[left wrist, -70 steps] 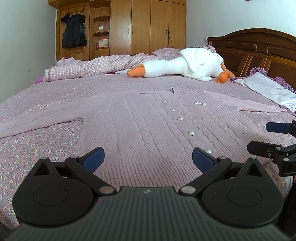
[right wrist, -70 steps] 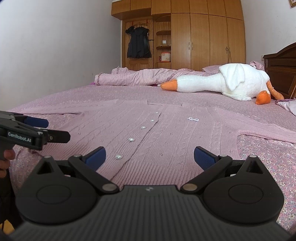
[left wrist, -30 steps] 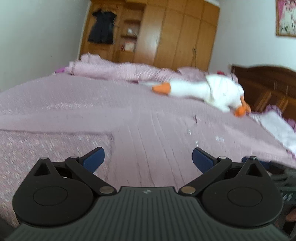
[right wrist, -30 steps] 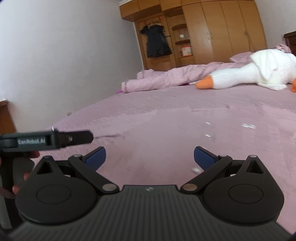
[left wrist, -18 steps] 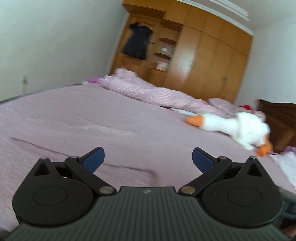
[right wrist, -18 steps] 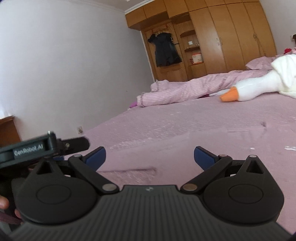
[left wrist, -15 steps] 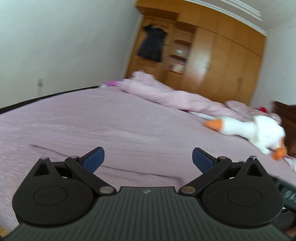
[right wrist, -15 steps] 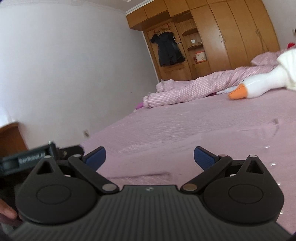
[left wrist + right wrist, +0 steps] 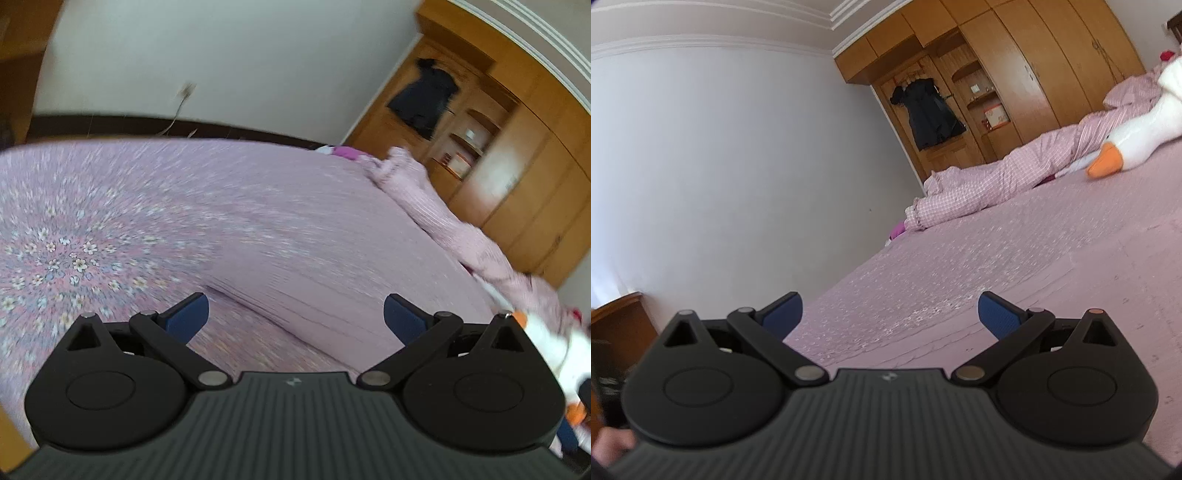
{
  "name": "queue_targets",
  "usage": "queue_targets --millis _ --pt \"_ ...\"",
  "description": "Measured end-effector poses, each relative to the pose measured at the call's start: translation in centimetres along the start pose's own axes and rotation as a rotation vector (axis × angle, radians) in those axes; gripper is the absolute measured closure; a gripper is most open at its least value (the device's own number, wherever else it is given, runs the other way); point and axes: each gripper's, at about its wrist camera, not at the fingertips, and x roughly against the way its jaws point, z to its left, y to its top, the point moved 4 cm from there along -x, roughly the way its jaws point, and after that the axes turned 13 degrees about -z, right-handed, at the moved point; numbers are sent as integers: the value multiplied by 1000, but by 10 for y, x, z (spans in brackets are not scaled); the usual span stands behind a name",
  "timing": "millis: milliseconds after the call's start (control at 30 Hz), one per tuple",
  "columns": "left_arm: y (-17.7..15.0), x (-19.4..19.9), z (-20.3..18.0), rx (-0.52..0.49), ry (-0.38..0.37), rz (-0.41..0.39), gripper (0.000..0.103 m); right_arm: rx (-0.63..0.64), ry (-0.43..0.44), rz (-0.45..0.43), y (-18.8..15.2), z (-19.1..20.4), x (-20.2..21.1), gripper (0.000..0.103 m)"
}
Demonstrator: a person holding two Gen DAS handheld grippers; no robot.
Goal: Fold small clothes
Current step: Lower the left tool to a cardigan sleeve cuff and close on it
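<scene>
Bed (image 9: 110, 229) w/ cardigan (image 9: 332, 280) now off-centre.

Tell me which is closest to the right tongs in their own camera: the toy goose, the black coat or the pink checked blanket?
1. Pink checked blanket: on the bed ahead of the right tongs, its near end closest.
2. Toy goose: far right, behind the blanket.
3. Black coat: hanging on the wardrobe past the bed.

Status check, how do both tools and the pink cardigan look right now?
Left tool open, empty, over the cardigan's sleeve. Right tool open, empty. Cardigan flat on the bed, unfolded. Nothing in the way.
</scene>
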Motion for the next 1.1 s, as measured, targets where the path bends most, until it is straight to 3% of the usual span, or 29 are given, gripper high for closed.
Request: queue_targets --millis 133,467,600,733,867,967,1100 --pt "-7 -39 39 149 29 100 0 13 12 6 -7 -3 -16 0" --pt "-6 -90 33 181 -55 1 0 -29 -44 86 -43 -32 -39 0" --pt "-4 -112 28 202 -42 -66 1 -27 -68 114 -53 -43 -46 0" --pt "-8 -94 30 245 -28 -51 8 -43 -62 104 -50 -48 -48 0" --pt "-21 -63 29 301 -59 -41 9 -45 -63 91 -48 -49 -47 0" --pt "-23 -66 27 320 -34 -48 9 -51 -61 100 -50 -46 -46 0" --pt "-10 -84 33 375 -25 -122 9 -32 -47 101 -49 -43 -42 0"
